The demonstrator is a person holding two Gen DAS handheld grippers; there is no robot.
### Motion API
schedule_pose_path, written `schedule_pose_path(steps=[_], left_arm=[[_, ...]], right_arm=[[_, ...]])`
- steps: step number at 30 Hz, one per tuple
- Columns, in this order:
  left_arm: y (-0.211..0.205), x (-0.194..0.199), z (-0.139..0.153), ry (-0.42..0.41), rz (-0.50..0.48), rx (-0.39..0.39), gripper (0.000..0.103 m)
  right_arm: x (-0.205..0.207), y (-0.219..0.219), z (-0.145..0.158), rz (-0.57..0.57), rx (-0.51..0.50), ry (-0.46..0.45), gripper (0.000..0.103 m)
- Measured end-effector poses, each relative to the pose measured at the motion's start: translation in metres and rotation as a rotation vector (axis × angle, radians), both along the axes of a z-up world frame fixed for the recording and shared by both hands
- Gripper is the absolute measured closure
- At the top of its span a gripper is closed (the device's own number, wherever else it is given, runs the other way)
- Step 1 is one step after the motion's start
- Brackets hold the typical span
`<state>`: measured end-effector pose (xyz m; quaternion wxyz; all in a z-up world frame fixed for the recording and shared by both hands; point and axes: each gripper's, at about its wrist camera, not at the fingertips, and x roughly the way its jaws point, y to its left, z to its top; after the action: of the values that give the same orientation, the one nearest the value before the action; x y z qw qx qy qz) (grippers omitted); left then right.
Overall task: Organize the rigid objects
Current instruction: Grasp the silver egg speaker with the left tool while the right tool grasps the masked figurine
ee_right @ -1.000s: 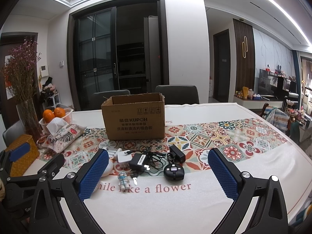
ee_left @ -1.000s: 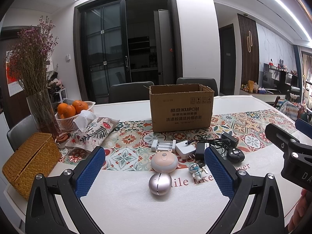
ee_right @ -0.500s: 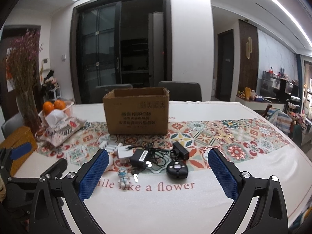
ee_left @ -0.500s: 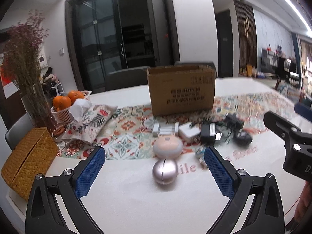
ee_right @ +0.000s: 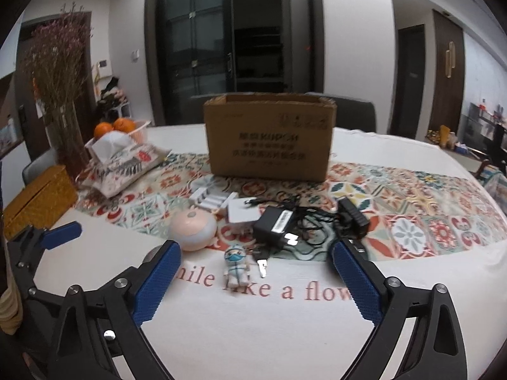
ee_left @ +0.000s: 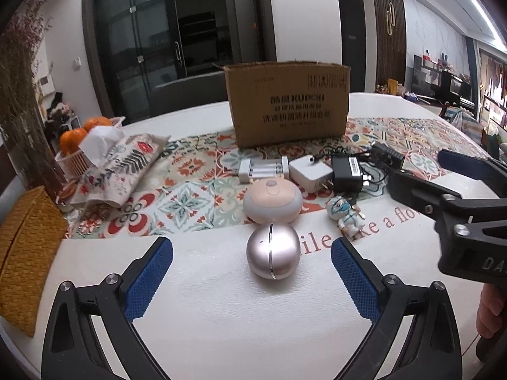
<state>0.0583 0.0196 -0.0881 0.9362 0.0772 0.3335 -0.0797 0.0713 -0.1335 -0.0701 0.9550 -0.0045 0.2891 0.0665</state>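
A silver egg-shaped gadget [ee_left: 273, 251] lies on the white tablecloth, between the wide-apart blue pads of my left gripper [ee_left: 252, 264]; the jaws are closing and do not touch it. Behind it sit a pink round gadget [ee_left: 272, 200], a white battery charger [ee_left: 263, 168], a white plug [ee_left: 310, 173] and a black adapter [ee_left: 348, 173] with cables. My right gripper [ee_right: 255, 272] hovers over a small masked figurine [ee_right: 237, 267] and a key [ee_right: 261, 264], jaws closing, nothing pressed. An open cardboard box [ee_right: 269, 137] stands behind.
At the left are a woven yellow box [ee_left: 22, 253], a patterned tissue pouch [ee_left: 117, 167], a basket of oranges [ee_left: 80, 139] and a vase of dried flowers [ee_right: 60, 95]. A second black adapter [ee_right: 353, 217] lies right of the cables. Chairs stand behind the table.
Both grippers have dropped and moved in toward the objects, which now look larger. The silver egg now lies between the left pads, the figurine between the right pads. Both pairs of jaws have narrowed slightly.
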Motion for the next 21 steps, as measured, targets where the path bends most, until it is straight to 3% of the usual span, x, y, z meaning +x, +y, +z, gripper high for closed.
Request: schedule_pose_path(steps=[6, 16, 19, 21], left_arm=[[-0.001, 0.016, -0.015, 0.06, -0.021, -0.017, 0.008], [-0.002, 0.036, -0.033, 0.103, -0.037, -0.038, 0.013], [-0.004, 0.039, -0.036, 0.111, -0.045, -0.036, 0.019], [-0.005, 0.041, -0.039, 0.112, -0.052, -0.035, 0.019]], right_arm=[[0.026, 0.0, -0.022, 0.031, 0.05, 0.103, 0.028], [0.048, 0.007, -0.048, 0.078, 0.046, 0.206, 0.041], [0.055, 0.007, -0.052, 0.09, 0.06, 0.223, 0.044], [0.059, 0.006, -0.054, 0.097, 0.084, 0.235, 0.052]])
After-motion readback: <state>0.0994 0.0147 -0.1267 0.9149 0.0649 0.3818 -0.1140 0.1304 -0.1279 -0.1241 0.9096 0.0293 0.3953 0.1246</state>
